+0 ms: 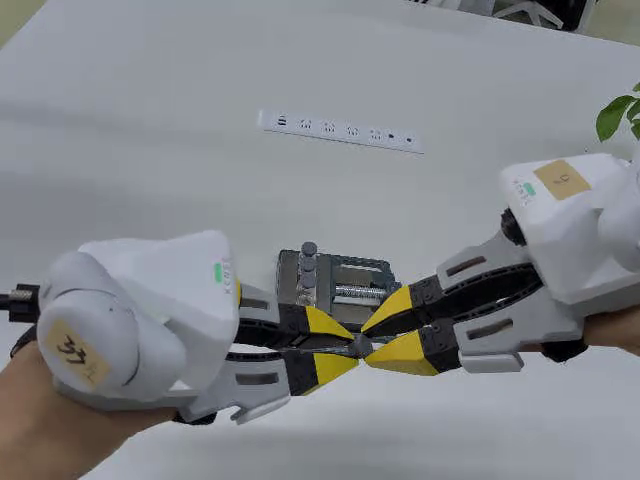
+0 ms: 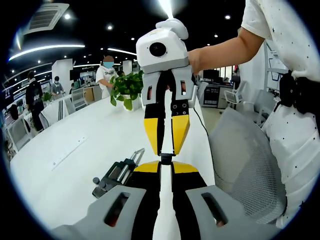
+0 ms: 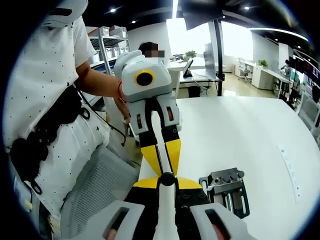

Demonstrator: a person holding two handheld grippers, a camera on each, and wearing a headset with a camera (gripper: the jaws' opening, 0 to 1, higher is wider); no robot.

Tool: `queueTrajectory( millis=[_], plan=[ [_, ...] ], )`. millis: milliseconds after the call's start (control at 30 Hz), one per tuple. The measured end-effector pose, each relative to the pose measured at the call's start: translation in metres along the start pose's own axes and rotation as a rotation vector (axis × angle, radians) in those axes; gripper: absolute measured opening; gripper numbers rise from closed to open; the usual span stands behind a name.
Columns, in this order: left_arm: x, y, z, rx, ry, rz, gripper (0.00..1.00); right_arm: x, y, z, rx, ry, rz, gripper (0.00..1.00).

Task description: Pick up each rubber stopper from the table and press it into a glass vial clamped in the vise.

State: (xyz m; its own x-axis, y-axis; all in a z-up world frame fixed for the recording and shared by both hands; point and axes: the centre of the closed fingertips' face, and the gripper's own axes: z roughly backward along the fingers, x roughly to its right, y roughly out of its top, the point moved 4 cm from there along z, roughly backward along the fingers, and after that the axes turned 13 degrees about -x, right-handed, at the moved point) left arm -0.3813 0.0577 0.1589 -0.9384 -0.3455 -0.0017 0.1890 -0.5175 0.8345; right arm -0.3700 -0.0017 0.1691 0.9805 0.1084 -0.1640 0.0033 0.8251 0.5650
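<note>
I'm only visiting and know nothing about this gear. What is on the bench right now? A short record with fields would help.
left hand-held gripper: jaws closed, tip to tip with the right one
right hand-held gripper: jaws closed, pointing at the left one
dark piece: small, at the meeting tips, maybe a stopper; which gripper holds it is unclear
vise: on the table, just beyond the tips
vials: a row with grey tops, upright in the vise
power strip: lying flat, farther back
plant: far right edge
</note>
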Motion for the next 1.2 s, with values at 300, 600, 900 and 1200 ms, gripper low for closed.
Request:
queueTrajectory(
  millis=[300,600,900,1200],
  plan=[
    [0.001,-0.002,0.000,0.000,-0.007,0.013,0.04,-0.001,0.000,-0.002,0.004,0.012,-0.001,0.05],
    [-0.002,-0.004,0.002,0.011,0.000,0.032,0.04,0.001,0.003,-0.004,0.007,0.011,-0.002,0.05],
    [-0.003,-0.012,0.004,0.024,0.014,0.072,0.05,0.005,0.005,-0.010,-0.002,0.030,-0.012,0.05],
    [-0.013,-0.029,0.019,0.036,0.069,0.125,0.11,0.022,0.009,-0.006,0.039,0.049,-0.099,0.05]
  ],
)
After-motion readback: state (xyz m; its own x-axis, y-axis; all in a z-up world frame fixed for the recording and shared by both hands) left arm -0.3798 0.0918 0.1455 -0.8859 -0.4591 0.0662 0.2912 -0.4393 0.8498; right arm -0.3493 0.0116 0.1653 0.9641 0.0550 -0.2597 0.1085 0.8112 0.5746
